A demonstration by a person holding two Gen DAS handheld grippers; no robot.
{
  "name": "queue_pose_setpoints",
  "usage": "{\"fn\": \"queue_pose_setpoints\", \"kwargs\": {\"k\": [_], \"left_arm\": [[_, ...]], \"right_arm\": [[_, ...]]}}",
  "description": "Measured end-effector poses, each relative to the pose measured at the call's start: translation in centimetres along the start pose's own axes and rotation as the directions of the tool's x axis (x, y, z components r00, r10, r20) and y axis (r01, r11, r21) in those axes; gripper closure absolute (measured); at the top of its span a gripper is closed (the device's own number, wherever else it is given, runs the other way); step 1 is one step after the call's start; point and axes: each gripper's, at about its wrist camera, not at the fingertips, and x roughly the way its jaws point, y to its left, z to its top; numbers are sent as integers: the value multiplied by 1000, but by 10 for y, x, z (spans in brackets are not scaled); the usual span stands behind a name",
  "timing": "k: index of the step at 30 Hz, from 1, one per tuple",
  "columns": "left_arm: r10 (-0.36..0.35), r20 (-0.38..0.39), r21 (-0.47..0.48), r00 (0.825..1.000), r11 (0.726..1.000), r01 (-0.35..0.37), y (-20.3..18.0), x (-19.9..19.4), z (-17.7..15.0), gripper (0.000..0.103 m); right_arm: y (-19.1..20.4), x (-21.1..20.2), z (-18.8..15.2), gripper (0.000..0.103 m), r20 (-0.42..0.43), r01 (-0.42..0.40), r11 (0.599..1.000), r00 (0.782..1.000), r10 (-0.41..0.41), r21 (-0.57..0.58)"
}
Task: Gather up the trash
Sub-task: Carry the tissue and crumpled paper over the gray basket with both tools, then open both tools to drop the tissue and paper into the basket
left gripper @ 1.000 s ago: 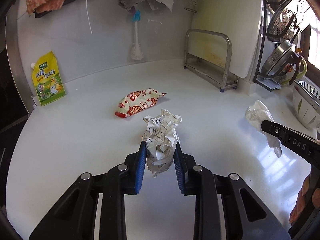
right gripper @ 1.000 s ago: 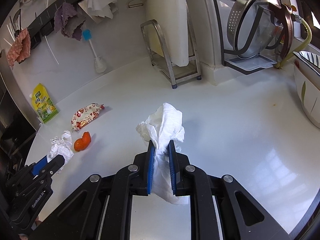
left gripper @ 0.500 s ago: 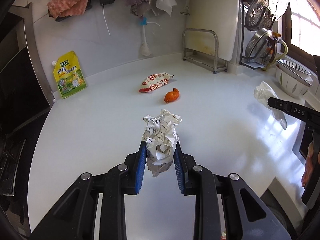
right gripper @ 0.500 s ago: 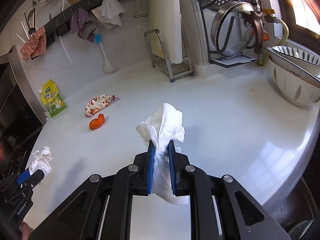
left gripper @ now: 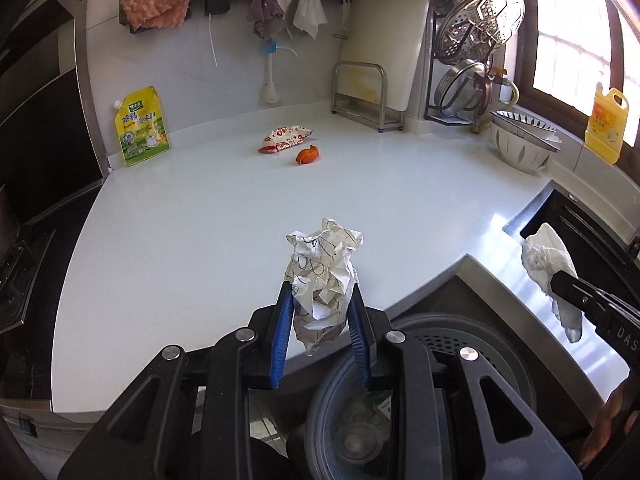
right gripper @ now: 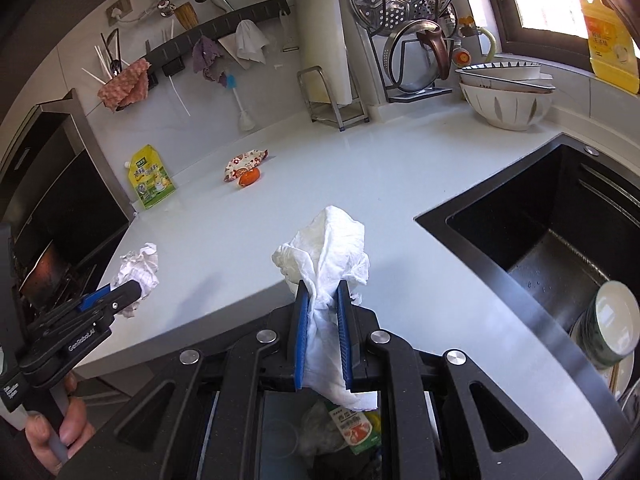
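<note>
Crumpled checked paper (left gripper: pixel 320 280) sits clamped in the left tongs (left gripper: pixel 320 312), white tissue wad (right gripper: pixel 324 256) pinched in the right tongs (right gripper: pixel 322 320); both hang at the white surface (left gripper: pixel 200 216) edge, over a round grey bin (left gripper: pixel 500 360). Best centre each above the opening before letting go. Farther back lie a red-patterned snack wrapper (left gripper: pixel 285 139) and an orange scrap (left gripper: pixel 307 155).

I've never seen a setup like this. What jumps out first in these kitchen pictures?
Two black grippers with blue pads, each clamped on rubbish: the left gripper holds a crumpled printed paper ball, the right gripper a white tissue wad. Both hang past the white counter's near edge, with a red snack wrapper left at the back.
</note>
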Motion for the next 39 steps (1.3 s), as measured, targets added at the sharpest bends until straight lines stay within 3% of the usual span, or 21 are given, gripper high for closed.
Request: {"fn": "queue_pose_setpoints", "kwargs": {"k": [10,18,28,39], "left_arm": [[-24,-6,31,1000,999,25,-11,-41,-47,76],[-33,-13,36,999,999,33,-19,-49,-68,76],[-53,-70,47,996,997,57,-26,-35,-86,76],[-45,-154,46,987,998,53,-33,0,-97,73]], "right_arm": [[17,-44,-60,90,-7,-8,1000,1000,8,18],[23,-50,-88,90,-32,2,1000,999,-2,6],[20,-47,-100,90,-52,13,1000,999,-13,2],[12,-15,-111,90,-128,5,1000,992,-5,-2]]}}
